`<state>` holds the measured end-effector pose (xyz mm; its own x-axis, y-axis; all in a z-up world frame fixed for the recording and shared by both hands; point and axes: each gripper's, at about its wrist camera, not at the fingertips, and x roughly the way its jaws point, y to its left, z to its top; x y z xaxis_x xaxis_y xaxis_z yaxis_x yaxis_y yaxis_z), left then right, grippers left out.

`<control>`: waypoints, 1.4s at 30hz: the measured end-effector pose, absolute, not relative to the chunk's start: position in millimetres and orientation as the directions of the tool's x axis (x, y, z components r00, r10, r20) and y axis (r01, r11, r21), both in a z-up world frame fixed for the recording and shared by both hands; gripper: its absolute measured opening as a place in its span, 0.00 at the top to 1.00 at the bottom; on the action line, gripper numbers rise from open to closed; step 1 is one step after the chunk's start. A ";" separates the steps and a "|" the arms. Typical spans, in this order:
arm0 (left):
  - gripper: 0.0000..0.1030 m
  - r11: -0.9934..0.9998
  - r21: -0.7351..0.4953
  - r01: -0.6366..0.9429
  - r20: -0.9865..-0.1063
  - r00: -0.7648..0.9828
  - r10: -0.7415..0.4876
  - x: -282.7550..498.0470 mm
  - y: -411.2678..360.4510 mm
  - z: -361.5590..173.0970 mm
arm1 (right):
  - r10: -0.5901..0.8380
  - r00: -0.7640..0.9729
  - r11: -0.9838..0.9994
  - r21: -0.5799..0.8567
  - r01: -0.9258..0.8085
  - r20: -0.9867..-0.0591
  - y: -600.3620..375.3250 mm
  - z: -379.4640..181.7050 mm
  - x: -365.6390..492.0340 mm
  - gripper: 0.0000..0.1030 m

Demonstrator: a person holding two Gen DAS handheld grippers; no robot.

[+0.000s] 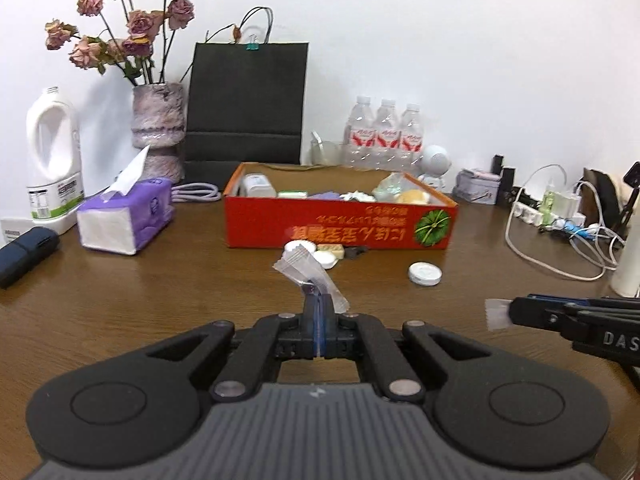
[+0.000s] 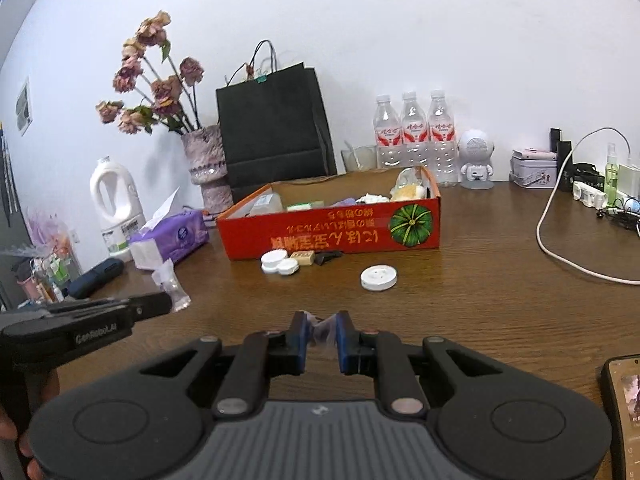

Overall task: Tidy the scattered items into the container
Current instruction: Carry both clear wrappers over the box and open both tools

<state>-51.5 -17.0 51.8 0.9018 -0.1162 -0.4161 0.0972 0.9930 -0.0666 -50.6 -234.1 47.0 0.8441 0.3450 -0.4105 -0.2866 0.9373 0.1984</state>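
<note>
Currently, a small clear plastic packet (image 1: 310, 276) is pinched between the fully closed jaws of the left gripper (image 1: 319, 300), so that it stands up above the fingertips and clear of the wooden table (image 1: 180, 292). A second clear packet (image 2: 322, 330) is clamped in the right gripper (image 2: 322, 330), whose jaws are nearly closed, with only the crumpled film between the pads. Both packets are held in the air in front of the red box (image 1: 340, 224), which serves as the container and already holds several items. Just in front of the box wall, a pair of white round cases (image 1: 316, 254), a small tan block (image 1: 331, 249) and a dark clip (image 1: 356, 252) are left on the table; a white round lid (image 1: 425, 273) lies apart to the right. It is judged that a carry to the box opening comes next. A purple tissue pack (image 1: 128, 216) stands left of the box.
</note>
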 end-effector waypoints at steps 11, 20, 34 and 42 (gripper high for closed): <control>0.98 0.970 -0.092 0.224 -0.492 0.837 -0.240 127.3 -9.1 131.7 | 0.394 0.848 0.916 0.233 -0.328 -0.354 -222.6 148.7 121.0 0.87; 0.98 0.915 -0.176 0.362 -0.773 0.525 -0.357 324.5 -31.7 77.7 | 0.354 0.582 0.935 0.269 -0.231 -0.732 -199.5 113.0 351.7 0.87; 0.79 0.939 -0.131 0.318 -0.812 0.510 -0.286 340.0 -19.6 88.2 | 0.298 0.456 0.953 0.236 -0.189 -0.839 -182.9 91.5 380.5 0.44; 0.20 0.995 -0.066 0.079 -0.877 0.470 -0.096 324.4 0.6 133.8 | 0.174 0.437 0.982 0.124 -0.139 -0.882 -206.2 147.0 349.7 0.19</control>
